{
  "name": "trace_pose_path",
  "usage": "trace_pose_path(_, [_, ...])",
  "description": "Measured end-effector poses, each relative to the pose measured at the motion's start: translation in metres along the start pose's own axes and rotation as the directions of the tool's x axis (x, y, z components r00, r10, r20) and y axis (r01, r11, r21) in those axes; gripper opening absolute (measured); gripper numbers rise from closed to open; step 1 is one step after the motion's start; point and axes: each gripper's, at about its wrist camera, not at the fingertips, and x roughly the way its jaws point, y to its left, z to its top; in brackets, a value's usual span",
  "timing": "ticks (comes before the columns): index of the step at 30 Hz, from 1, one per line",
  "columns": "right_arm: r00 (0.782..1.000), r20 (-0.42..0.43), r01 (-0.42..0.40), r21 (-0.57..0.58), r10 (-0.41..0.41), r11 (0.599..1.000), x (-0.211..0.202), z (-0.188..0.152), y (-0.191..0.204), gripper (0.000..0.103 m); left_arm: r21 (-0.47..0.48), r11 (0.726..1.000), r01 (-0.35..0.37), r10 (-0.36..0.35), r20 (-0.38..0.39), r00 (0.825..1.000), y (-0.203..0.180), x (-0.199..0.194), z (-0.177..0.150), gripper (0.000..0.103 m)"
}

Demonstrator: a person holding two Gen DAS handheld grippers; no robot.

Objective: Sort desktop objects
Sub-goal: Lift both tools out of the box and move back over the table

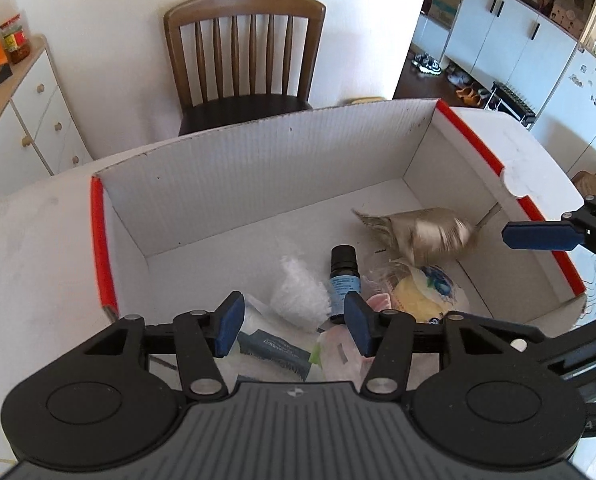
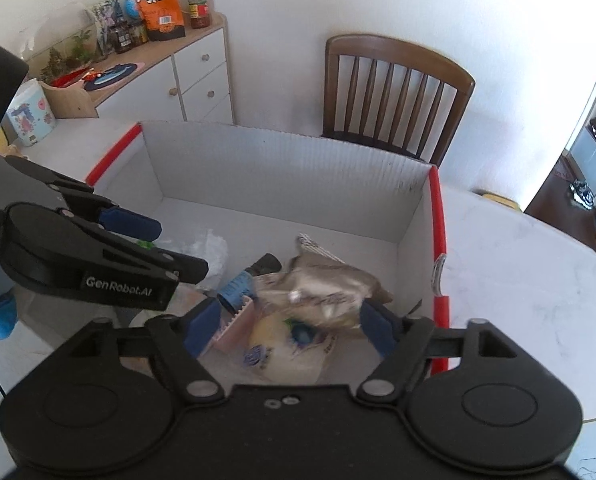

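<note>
A: Where are the desktop objects?
B: In the white cardboard box (image 1: pixel 257 168): a dark dropper bottle (image 1: pixel 341 276), a blurred tan packet (image 2: pixel 326 288) and wrappers.
A: And the grippers?
B: The left gripper (image 1: pixel 293 322) and the right gripper (image 2: pixel 287 328) both stand apart above the pile, gripping nothing.

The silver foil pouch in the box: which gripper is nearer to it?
Right. The right gripper hangs open directly over the blurred silver foil pouch. The left gripper is off to one side, above the small dark bottle.
</note>
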Motion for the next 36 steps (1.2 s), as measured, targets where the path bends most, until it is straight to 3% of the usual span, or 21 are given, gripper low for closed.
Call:
trace_pose_path(13, [0.997,0.075,-0.017,-0.024,0.019,1.0,-0.052,-0.008,0.003,0.079,0.012,1.0,0.0,-0.002,0.105,0.995,-0.021,-0.059,-0.016,0.054])
trace_pose_path(24, [0.99,0.134,-0.048,-0.012,0.05,0.999,-0.102,-0.025,0.001,0.08,0.078,0.997,0.006,-0.022,0.205,0.978,-0.054,-0.117,-0.041,0.054])
trace_pose_path(36, [0.98,0.179,-0.086,-0.039,0.092,0.996,-0.14,-0.049,0.008,0.086,0.032,0.999,0.027,-0.035,0.275,0.961,-0.064,-0.154,-0.07,0.054])
